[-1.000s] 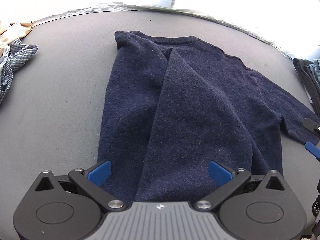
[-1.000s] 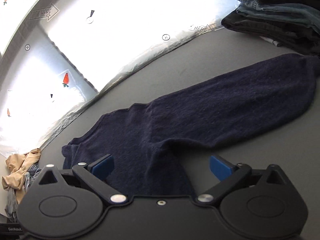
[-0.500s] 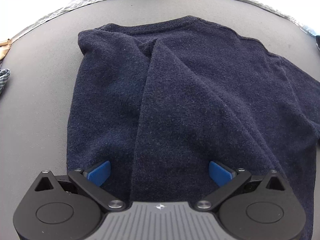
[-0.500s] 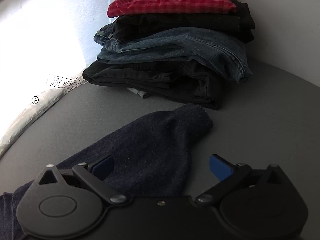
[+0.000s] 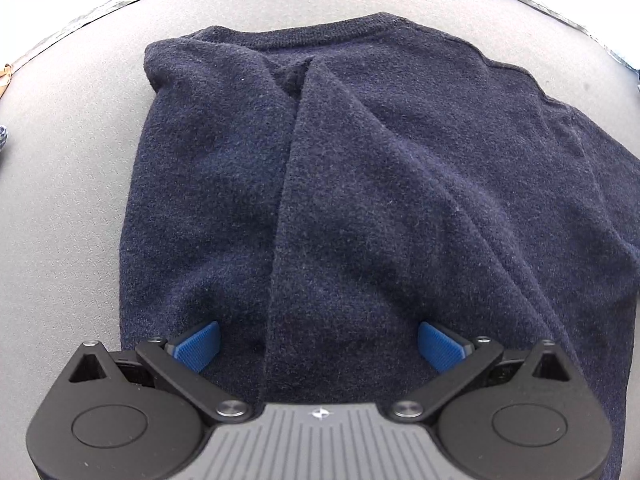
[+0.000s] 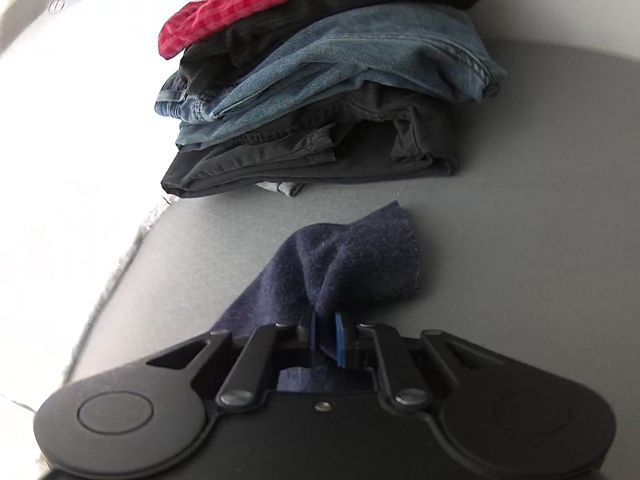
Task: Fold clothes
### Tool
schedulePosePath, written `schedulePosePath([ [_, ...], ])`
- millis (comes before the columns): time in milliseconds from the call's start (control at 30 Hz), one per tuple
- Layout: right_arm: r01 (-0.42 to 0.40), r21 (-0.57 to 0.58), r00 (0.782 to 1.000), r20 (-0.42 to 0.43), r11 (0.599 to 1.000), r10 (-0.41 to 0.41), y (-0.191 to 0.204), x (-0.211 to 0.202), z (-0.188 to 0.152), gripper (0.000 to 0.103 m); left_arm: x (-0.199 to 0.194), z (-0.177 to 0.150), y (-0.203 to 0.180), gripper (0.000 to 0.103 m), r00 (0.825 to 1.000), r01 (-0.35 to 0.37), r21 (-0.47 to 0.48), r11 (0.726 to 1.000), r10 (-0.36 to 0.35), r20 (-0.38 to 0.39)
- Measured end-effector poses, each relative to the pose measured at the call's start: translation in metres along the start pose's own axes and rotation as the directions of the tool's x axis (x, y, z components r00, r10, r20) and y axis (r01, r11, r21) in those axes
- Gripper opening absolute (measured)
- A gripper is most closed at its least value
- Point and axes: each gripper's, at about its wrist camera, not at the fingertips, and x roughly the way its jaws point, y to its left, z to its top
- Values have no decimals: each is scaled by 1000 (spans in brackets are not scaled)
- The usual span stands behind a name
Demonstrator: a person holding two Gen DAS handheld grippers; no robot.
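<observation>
A navy blue sweater (image 5: 360, 184) lies on the grey table, collar at the far side, its left part folded over the body with a ridge down the middle. My left gripper (image 5: 319, 344) hovers open over the sweater's near end, blue pads wide apart on either side of the fold. In the right wrist view the sweater's sleeve end (image 6: 360, 256) bunches up from the table, and my right gripper (image 6: 327, 338) is shut on it, blue pads pinching the cloth just behind the cuff.
A stack of folded clothes (image 6: 328, 92) sits just beyond the sleeve: red checked shirt on top, black items and blue jeans below. The grey table (image 6: 520, 240) runs to a silver edge (image 5: 100, 16) with bright white beyond. Loose garments peek in at the far left.
My right gripper swung to the sleeve end by the stack and closed on it. My left gripper moved closer over the sweater's body and stayed open.
</observation>
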Motion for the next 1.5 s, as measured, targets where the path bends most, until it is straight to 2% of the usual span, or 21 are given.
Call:
schedulePosePath([
  [100,-195,216,976,-48,957,210,-3,0,-22,8,1,-2,0,103,1000,1,2,1000,-1,-3],
  [167,-289,319,938,-95,902,334,5,4,-44,7,1,-5,0,103,1000,2,4,1000,-2,6],
  [200,-324,372,907,-140,870,398,13,8,-59,7,1,-6,0,103,1000,2,5,1000,-2,11],
  [267,-359,444,829,-254,821,499,32,16,-93,7,0,-10,0,103,1000,3,6,1000,-3,21],
  [300,-361,474,774,-327,803,542,42,21,-112,7,0,-11,0,103,1000,3,6,1000,-3,25],
  [367,-311,540,668,-461,782,584,56,31,-153,9,0,-15,1,103,999,3,8,1000,-4,33],
  [467,-192,608,515,-606,771,606,66,43,-204,20,2,-20,1,103,999,4,9,1000,-4,42],
  [500,-178,600,480,-639,780,601,71,44,-214,25,3,-22,1,103,999,4,9,1000,-5,46],
  [567,-190,575,456,-666,796,590,78,43,-219,36,2,-22,2,103,998,5,10,1000,-5,58],
  [600,-198,570,456,-667,798,590,80,42,-218,41,2,-24,2,103,998,5,11,1000,-6,65],
  [667,-212,591,461,-641,778,613,80,42,-210,41,3,-26,0,103,997,2,8,1000,-2,80],
  [800,-244,618,534,-558,748,635,68,38,-188,43,2,-27,-1,103,998,-6,-10,1000,6,60],
  [900,-270,586,584,-531,764,614,57,36,-165,44,-5,-26,1,102,999,11,-22,1000,-10,42],
  [967,-305,489,635,-535,817,557,55,29,-150,46,-14,-25,4,102,997,48,-28,998,-46,61],
  [1000,-321,412,671,-536,853,512,58,24,-144,52,-21,-26,5,102,994,76,-28,997,-74,75],
  [1067,-340,228,748,-523,912,409,66,13,-132,74,-35,-24,8,102,984,149,-27,988,-146,100],
  [1100,-340,132,784,-506,931,359,71,7,-126,76,-39,-21,7,102,979,174,-26,984,-170,111],
  [1167,-323,-61,852,-454,945,261,79,-3,-114,79,-47,-15,3,102,968,215,-15,976,-211,137],
  [1233,-276,-243,898,-410,930,160,89,-7,-111,82,-47,-3,-10,102,961,227,15,974,-227,160],
  [1367,-233,-421,926,-372,877,68,101,-2,-115,82,-35,15,-33,102,964,193,94,977,-207,169],
  [1500,-229,-420,920,-389,878,53,104,5,-122,82,-22,32,-51,98,967,164,163,973,-191,170],
])
